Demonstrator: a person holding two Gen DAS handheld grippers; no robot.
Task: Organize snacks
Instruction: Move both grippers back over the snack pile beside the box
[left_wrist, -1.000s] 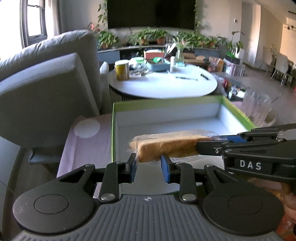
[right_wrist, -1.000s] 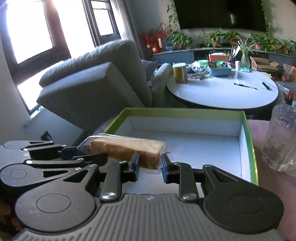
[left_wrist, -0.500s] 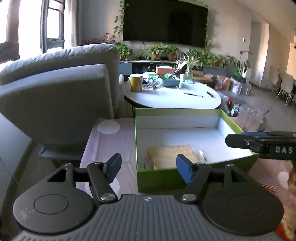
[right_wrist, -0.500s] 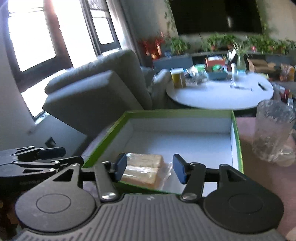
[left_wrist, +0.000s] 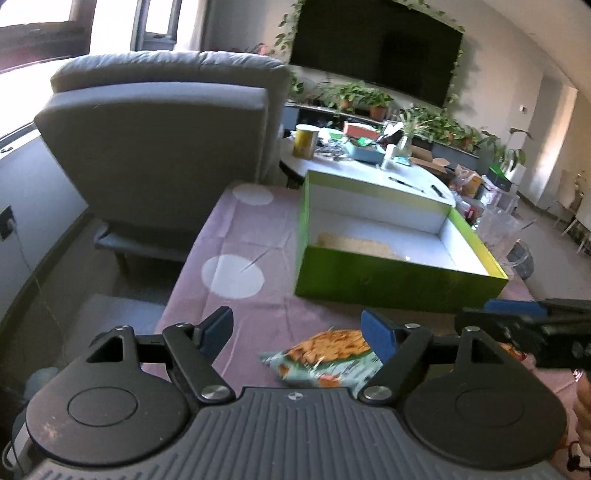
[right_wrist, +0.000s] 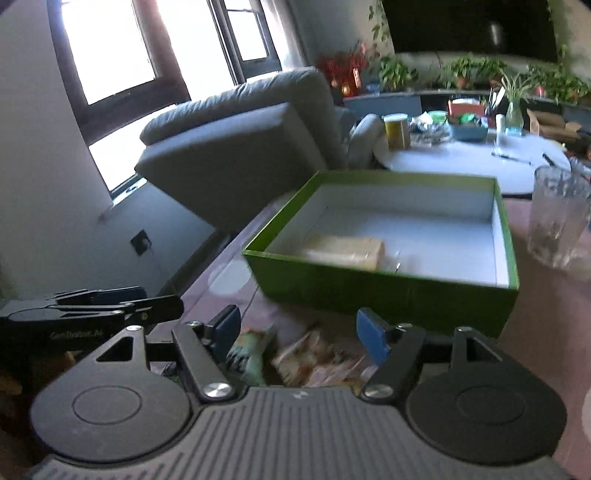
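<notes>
Left tongs: we find the left gripper (left_wrist: 299, 332), black with blue pads, with its jaws opening and nothing pressed between the pads; a crumpled green-and-orange foil snack packet (left_wrist: 325, 356) lies on the cloth below the gap, nearer the right-hand pad.
Right tongs: the right gripper (right_wrist: 301, 330) stands wide open and holds nothing; the same packet and a paler wrapper (right_wrist: 314, 356) lie under its fingers, too blurred for us to name further.
Relative position: each gripper shows at the edge of the other's view, side by side, both short of the box.
Container: the shallow green cardboard box with white lining (left_wrist: 399, 286) sits on the mauve tablecloth with white dots (left_wrist: 236, 240), just beyond the packets.
Stowed item: one wrapped loaf of sliced bread (right_wrist: 347, 249) lies flat inside, against the left wall and near the front.
Bystanders: a clear ribbed plastic jar (right_wrist: 557, 218) stands just right of the box; a grey armchair (left_wrist: 162, 129) sits behind the table.
Step in hand: we judge the bread placed and both tongs lining up on the next snack.
Next move: lower one gripper over the foil packet, centre it between the pads, close gently, and lift clear over the box's front wall.
Risk: thin foil may slip or crumple.
</notes>
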